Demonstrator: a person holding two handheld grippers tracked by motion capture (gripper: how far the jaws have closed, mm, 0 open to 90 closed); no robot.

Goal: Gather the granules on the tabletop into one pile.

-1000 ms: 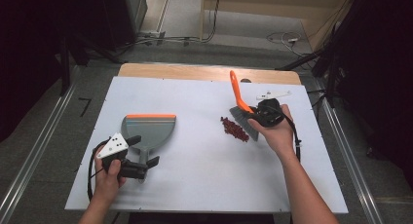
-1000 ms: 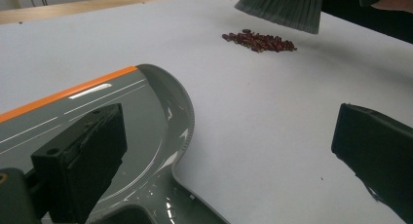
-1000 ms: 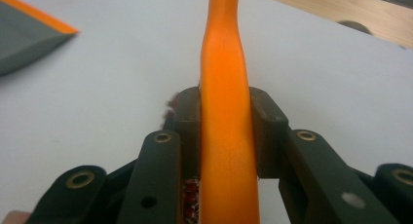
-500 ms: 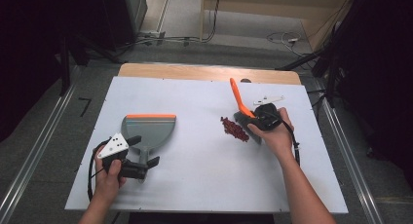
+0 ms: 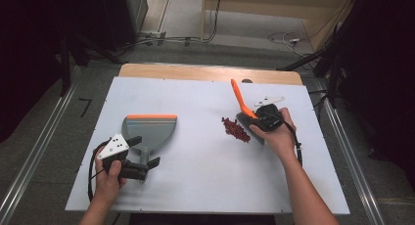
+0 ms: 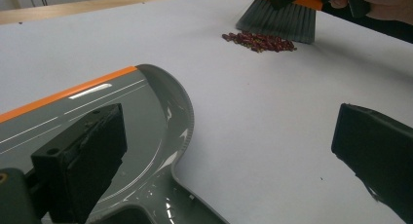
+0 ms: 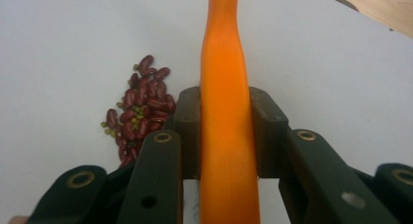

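Gripping the orange-handled grey-bristled brush, right tool is clamped on its handle; bristles sit on the white desk touching the pile of small red beans. Left tool is wide open at the handle of the grey plastic dustpan with orange lip, well apart from the beans.

At the lower left of the high view, the left gripper is showing a black body topped by a pale grey three-cornered plate dotted with small holes, and a black cable is looping beside it. At centre right, the right gripper is black too, trailing a cable. Close up, its jaws are showing brass-ringed rivets and round holes. Both forearms are bare, with no sleeves showing.
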